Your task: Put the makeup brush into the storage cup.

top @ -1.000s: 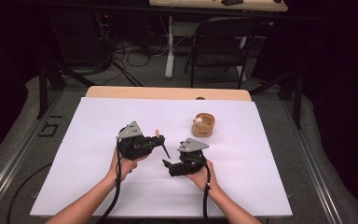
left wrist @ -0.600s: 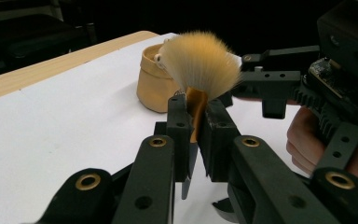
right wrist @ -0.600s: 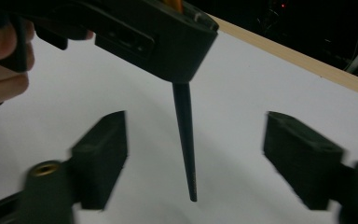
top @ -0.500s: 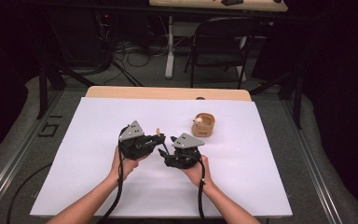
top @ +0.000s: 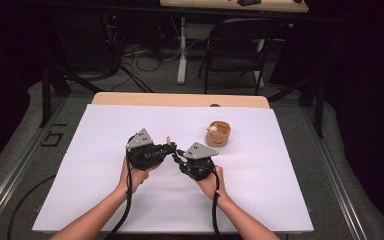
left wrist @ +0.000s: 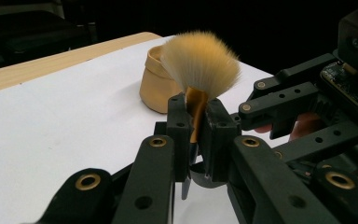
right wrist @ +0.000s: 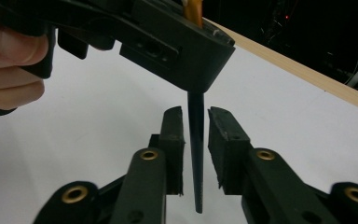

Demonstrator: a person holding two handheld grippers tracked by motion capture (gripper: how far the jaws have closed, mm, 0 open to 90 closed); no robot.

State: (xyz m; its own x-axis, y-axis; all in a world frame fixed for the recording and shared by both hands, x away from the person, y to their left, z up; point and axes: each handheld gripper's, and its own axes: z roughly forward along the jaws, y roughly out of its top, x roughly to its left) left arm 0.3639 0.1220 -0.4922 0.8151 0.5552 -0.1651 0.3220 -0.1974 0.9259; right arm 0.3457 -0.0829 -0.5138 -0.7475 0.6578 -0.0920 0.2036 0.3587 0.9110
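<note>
Your two forearms come in from the near edge of the white surface (top: 105,150), and your hands meet just left of its middle, each holding a gripper. Your left gripper (left wrist: 193,116) is clamped on the brush (left wrist: 198,70): its black pads press on the orange-gold ferrule from both sides, so the fan of pale tan bristles stands up above the pads while the dark, tapering handle hangs down below them. In the high view that left gripper (top: 169,148) points right, with the small tan tip of the brush (top: 168,140) showing just above its front end. Your right gripper (top: 176,155) sits just beside it, a little nearer to you and to the right, and points left and far toward it, so the two front ends nearly touch. From the right gripper view, your right gripper (right wrist: 196,123) has its jaws on either side of the brush's black handle (right wrist: 196,144); they have just been closing, and the left pad lies against or almost against the handle, while a thin gap shows between the handle and the right pad, so it does not yet grip. The handle hangs upright between them, its tip pointing down toward the surface. Farther off and to the right stands a small round tan container (top: 218,134), well apart from both grippers, with something small and pale at its left rim. Beyond it the bare wooden edge of the surface (top: 180,100) runs along the far side.
</note>
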